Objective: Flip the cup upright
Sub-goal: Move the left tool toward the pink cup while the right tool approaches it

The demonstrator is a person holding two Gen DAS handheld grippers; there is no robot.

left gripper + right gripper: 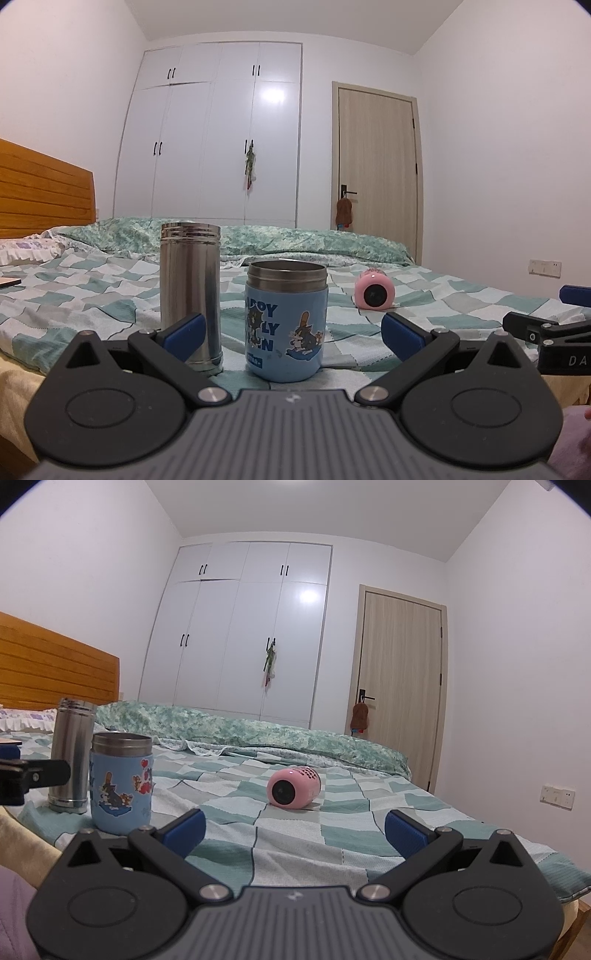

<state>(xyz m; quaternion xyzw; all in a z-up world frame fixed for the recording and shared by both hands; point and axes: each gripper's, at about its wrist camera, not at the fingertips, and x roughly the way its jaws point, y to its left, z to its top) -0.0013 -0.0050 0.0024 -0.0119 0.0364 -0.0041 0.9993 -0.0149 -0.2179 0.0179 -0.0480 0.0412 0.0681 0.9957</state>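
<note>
Pink and lying on its side, the small cup [293, 788] rests on the checked bedspread [332, 834] near the middle of the right wrist frame, its dark round end turned toward the camera and its dotted end pointing away to the right. In the left wrist frame the same cup sits right of centre, well apart from the other vessels.

The right tongs [293, 830] fill the bottom of their own frame, spread wide with nothing between the blue pads [184, 830]; the cup lies beyond them, not touched. The left tongs [291, 334] are likewise wide open and hold nothing. Their left blue pad overlaps the foot of the steel flask [190, 297] in the picture, though whether it touches cannot be told.

That flask stands upright left of centre in the left wrist frame, its threaded mouth on top. Just beside it, to the right and a little nearer, stands a blue cartoon-printed jar [287, 321], also upright with an open steel rim. In the right wrist frame both stand at the left edge, with part of the left tongs reaching in front of the flask.

Behind the bed, a rumpled green quilt [258, 734] runs across the middle of the frame. A wooden headboard [40, 192] fills the left, white wardrobes [218, 133] the centre, and a pale wooden door [376, 170] the right.
</note>
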